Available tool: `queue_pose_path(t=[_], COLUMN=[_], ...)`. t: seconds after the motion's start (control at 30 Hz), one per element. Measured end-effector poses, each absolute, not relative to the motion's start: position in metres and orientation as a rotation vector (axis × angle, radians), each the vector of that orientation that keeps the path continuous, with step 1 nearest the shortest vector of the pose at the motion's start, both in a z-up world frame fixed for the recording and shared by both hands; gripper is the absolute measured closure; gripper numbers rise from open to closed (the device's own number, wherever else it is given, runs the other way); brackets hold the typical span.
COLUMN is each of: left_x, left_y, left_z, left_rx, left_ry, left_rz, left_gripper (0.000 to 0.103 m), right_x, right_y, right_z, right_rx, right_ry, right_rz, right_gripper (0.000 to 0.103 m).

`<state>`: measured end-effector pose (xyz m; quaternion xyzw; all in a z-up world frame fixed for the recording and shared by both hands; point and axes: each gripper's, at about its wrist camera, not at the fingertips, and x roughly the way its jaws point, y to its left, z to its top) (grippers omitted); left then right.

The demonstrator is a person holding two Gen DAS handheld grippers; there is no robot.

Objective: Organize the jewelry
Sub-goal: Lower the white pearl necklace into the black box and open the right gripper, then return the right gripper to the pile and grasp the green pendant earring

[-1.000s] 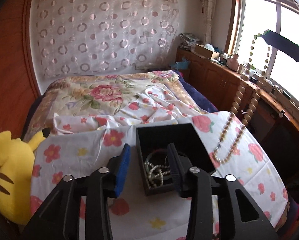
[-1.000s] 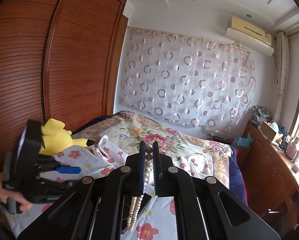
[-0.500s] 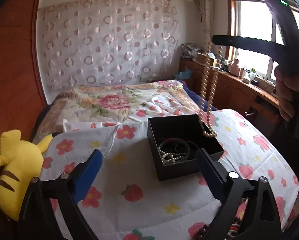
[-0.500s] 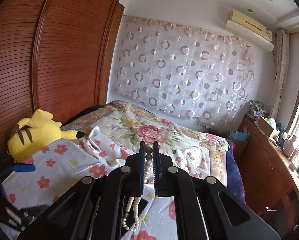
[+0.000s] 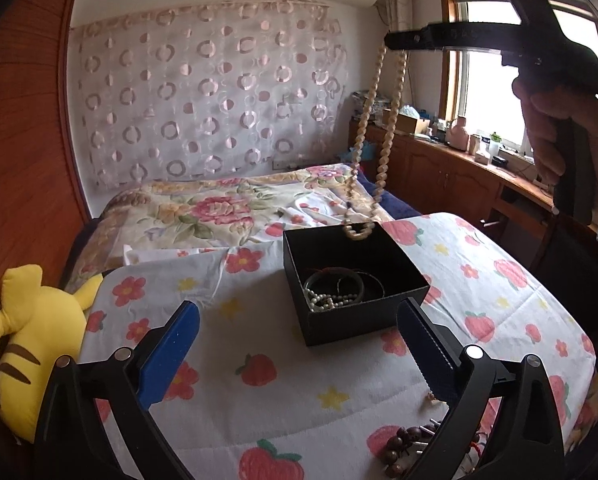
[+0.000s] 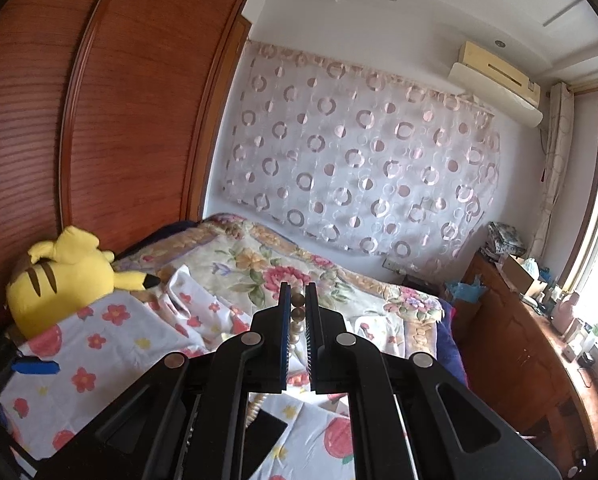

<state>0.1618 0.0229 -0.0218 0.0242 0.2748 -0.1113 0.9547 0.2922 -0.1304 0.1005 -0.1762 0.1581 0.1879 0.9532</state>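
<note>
Left wrist view: the left claw point(image 5: 299, 352) stands wide open with nothing between its blue pads, low over the flowered cloth point(image 5: 259, 392) that covers the desk. Just beyond it sits an open black box point(image 5: 355, 320), and in the box lie a white pearl string point(image 5: 327, 300) and dark bangles point(image 5: 339, 280). Up at the far right a hand point(image 5: 559, 128) holds the right claw point(image 5: 399, 42), whose closed tips pinch a long cream bead necklace point(image 5: 383, 152). The necklace hangs in a loop, its lowest beads at the box's far rim. At the near right edge of the cloth lies a dark brown bead bracelet point(image 5: 399, 452). A yellow plush toy point(image 5: 31, 340) lies at the left, and a bed point(image 5: 219, 208) stretches beyond the desk.

Right wrist view: the right claw point(image 6: 297, 312) is closed on the bead necklace point(image 6: 297, 314); beads show in the narrow slot between the pads, and the strand drops below toward a corner of the black box point(image 6: 265, 428). The yellow plush toy point(image 6: 59, 276) rests at the left, near the wooden wardrobe point(image 6: 99, 120).
</note>
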Motion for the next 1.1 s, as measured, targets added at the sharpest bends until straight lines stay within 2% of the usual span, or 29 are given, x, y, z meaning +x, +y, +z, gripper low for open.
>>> queue_pose_path(t=[0.57,0.6,0.7,0.93,1.1], left_x=[0.143,0.142,0.138,0.125,0.110], left_y=[0.025,0.025,0.026,0.026,0.024], left_z=[-0.040,-0.042,-0.046,-0.056,-0.067], left_rx=[0.023,0.017,0.002,-0.022,-0.017], left_ry=[0.579,0.583,0.593,0.617,0.643], left_rz=[-0.221,-0.222,-0.223,-0.227,-0.229], left_gripper=[0.008,0.008,0.008,0.008,0.008], right_x=[0.314,0.314,0.308,0.262,0.221], right_y=[-0.133,-0.135,-0.145,-0.162,-0.174], right_z=[0.008,0.006,0.000,-0.018,-0.052], right_rx=[-0.392,-0.383,-0.346,-0.315,-0.308], right_ry=[0.536,0.545,0.566,0.597,0.664], right_rz=[0.388,0.393,0.411,0.512,0.571], right_gripper=[0.094,0.091,0.072,0.071,0.071])
